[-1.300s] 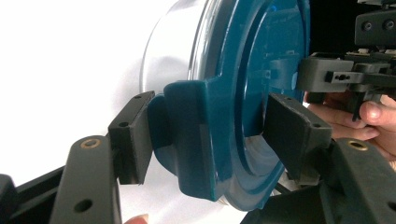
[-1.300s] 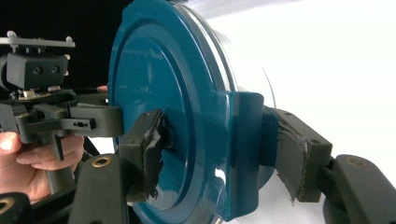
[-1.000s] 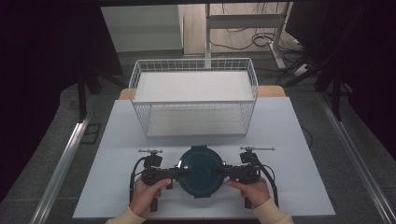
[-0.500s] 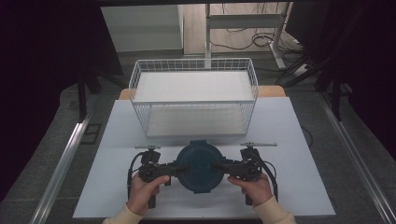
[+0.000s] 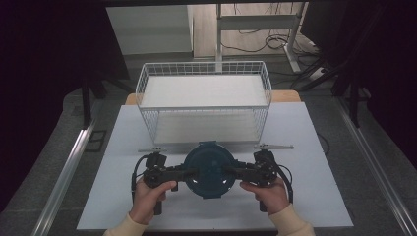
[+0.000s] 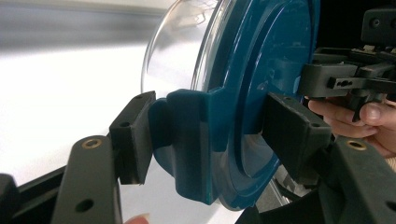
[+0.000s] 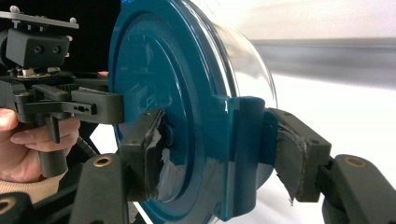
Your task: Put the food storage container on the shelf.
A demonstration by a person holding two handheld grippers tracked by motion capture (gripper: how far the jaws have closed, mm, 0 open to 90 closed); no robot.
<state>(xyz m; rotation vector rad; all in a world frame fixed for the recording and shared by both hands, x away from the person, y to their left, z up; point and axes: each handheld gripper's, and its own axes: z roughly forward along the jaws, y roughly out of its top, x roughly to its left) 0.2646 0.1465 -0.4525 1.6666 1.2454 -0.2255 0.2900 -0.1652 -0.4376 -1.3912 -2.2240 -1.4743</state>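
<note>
- So the thing in play is a round container (image 5: 208, 169): a clear bowl-shaped body with a dark teal lid (image 6: 261, 93) snapped on top.
- The lid has chunky locking flaps on its edge; one teal flap (image 6: 187, 140) folds down over the rim on the left side, and its twin (image 7: 243, 149) does the same on the right.
- In the high view it's lid-up, sitting between the two hands over the near part of the white table (image 5: 314, 196), a bit in front of the basket.
- The left gripper (image 5: 189, 173) is clamped tight on the left flap, pads pressed on both faces of it.
- The right gripper (image 5: 231, 172) is clamped on the opposite flap the same way, its pad covering looking pretty ragged.
- Can't tell whether anything's inside the bowl; the clear wall just shows glare.
- Behind it there's a white wire basket (image 5: 204, 105) with only a white liner showing in the bottom.
</note>
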